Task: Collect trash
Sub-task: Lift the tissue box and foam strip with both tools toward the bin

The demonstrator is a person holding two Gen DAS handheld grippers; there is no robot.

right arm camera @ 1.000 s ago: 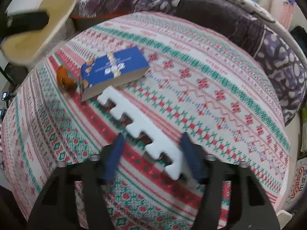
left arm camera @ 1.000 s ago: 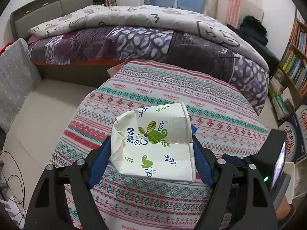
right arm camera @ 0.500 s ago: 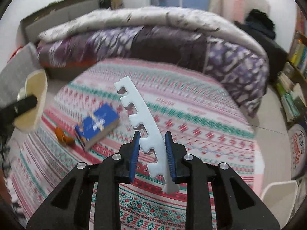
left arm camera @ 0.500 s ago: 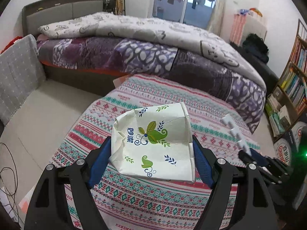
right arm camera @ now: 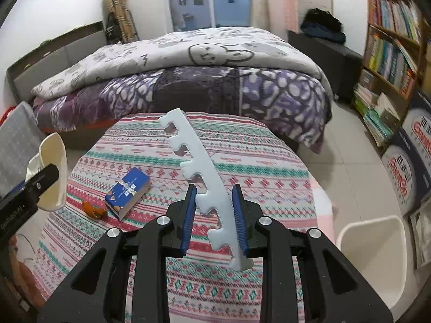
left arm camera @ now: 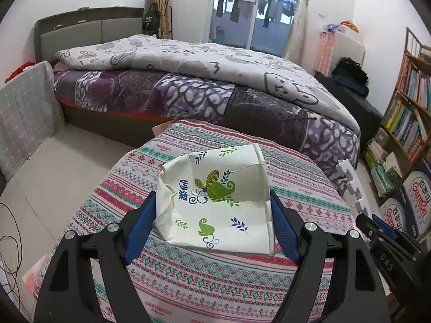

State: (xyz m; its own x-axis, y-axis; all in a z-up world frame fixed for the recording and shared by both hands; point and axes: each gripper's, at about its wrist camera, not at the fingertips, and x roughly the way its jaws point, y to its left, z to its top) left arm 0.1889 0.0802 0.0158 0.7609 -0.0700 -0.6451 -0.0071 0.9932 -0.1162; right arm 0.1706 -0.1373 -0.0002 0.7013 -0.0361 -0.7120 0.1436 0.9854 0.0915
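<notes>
Carry step: right gripper (right arm camera: 212, 212) clamped on foam strip (right arm camera: 199, 169), left gripper (left arm camera: 212, 220) spread wide gripping wrapper (left arm camera: 215, 199), both above table (right arm camera: 269, 167); next, drop into bin (right arm camera: 374, 245) at 4 o'clock.

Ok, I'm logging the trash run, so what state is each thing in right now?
Left tongs: shut on the paper bag.
Paper bag: held up, crumpled.
Right tongs: shut on the foam strip.
Foam strip: lifted clear of the table, tilted.
Blue box: lying on the patterned tablecloth.
Orange peel: on the cloth, beside the box.
</notes>
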